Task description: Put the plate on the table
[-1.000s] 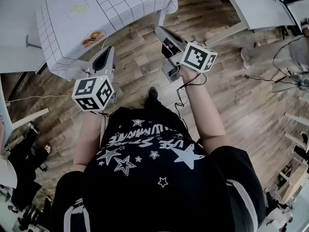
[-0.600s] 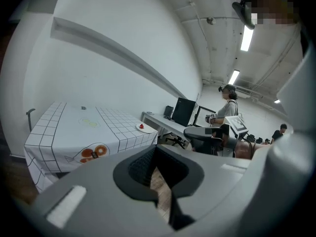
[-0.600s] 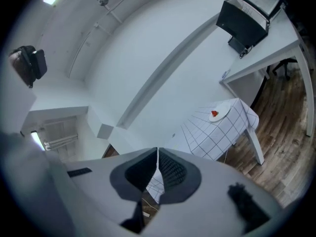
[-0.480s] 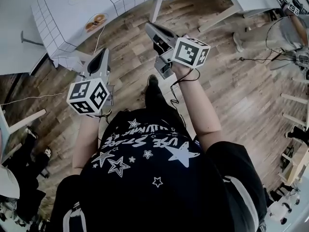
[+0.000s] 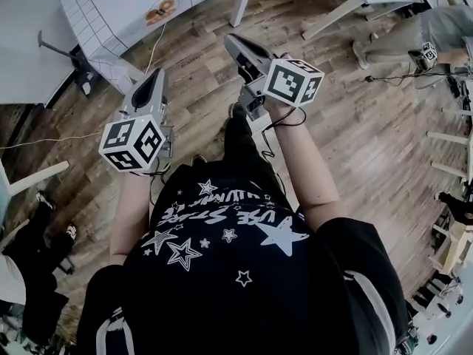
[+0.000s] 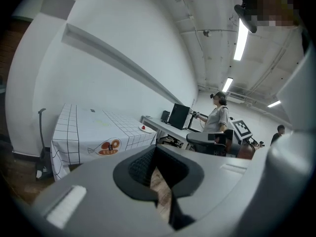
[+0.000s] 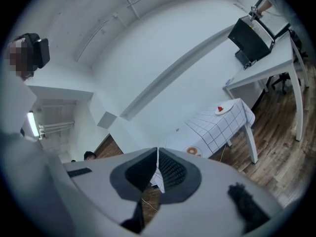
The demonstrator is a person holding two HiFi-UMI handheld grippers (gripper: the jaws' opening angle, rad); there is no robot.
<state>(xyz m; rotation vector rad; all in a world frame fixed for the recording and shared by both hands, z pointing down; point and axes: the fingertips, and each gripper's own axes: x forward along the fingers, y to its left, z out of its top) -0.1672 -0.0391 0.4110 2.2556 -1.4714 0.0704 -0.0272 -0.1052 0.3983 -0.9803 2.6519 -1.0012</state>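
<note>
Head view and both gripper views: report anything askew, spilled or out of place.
Nothing looks spilled, damaged or askew. One oddity: the left claw and the right claw are both shut and empty, while a plate already sits on the table, some way from the person.

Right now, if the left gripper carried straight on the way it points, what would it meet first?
Most likely the cloth-covered table. Only open floor lies between it and the left gripper, though depth is hard to judge.

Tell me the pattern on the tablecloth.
The tablecloth is white with a thin dark grid; clearest in the left gripper view.
</note>
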